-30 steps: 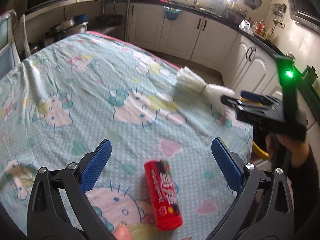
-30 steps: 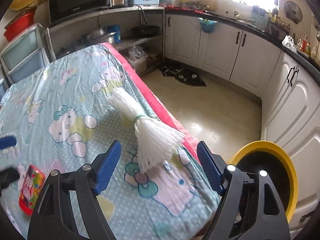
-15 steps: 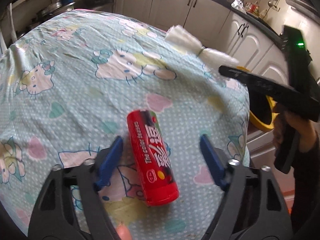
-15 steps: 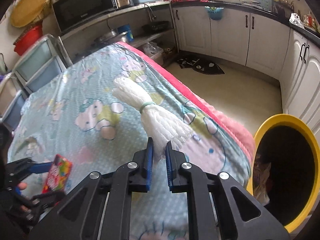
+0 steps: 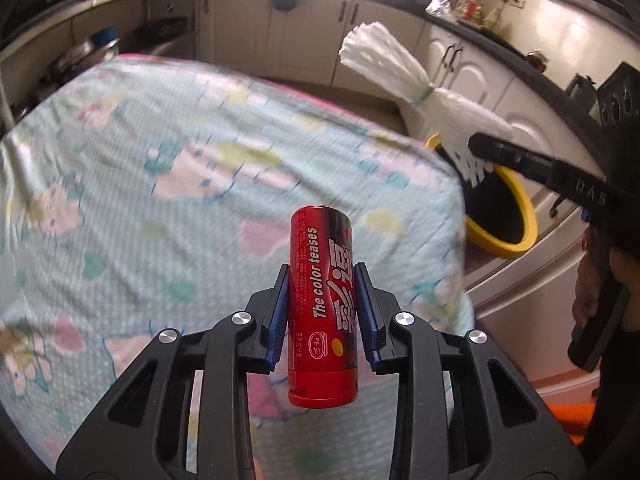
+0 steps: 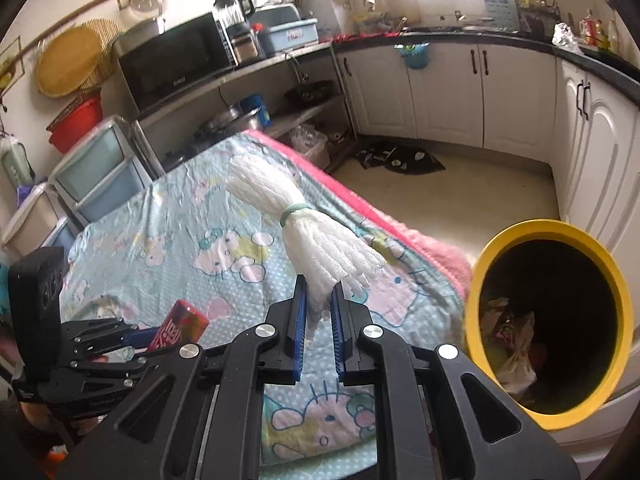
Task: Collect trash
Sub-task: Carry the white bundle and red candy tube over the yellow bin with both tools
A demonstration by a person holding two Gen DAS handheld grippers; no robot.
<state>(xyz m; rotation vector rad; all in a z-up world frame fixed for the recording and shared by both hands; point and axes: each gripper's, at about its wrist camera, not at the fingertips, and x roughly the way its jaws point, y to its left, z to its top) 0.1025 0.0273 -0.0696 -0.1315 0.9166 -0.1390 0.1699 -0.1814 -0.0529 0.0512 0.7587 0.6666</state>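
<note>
My left gripper (image 5: 322, 312) is shut on a red candy tube (image 5: 322, 308) and holds it lifted above the table; the tube also shows in the right wrist view (image 6: 180, 326). My right gripper (image 6: 319, 320) is shut on a white foam net bundle (image 6: 316, 236) tied with a green band, raised off the table; the bundle also shows in the left wrist view (image 5: 404, 76), near the table's right edge. A yellow-rimmed trash bin (image 6: 548, 272) with trash inside stands on the floor just right of the table; it also shows in the left wrist view (image 5: 516, 216).
The table wears a light-blue cartoon-cat cloth (image 5: 160, 160) with a pink edge (image 6: 360, 208). White kitchen cabinets (image 6: 480, 92) line the far wall. Plastic drawers (image 6: 100, 176) and a shelf with a microwave (image 6: 176, 60) stand behind the table.
My left gripper closed on the red tube and lifted it. My right gripper, which closed on the foam net earlier, raised it off the cloth toward the bin side.
</note>
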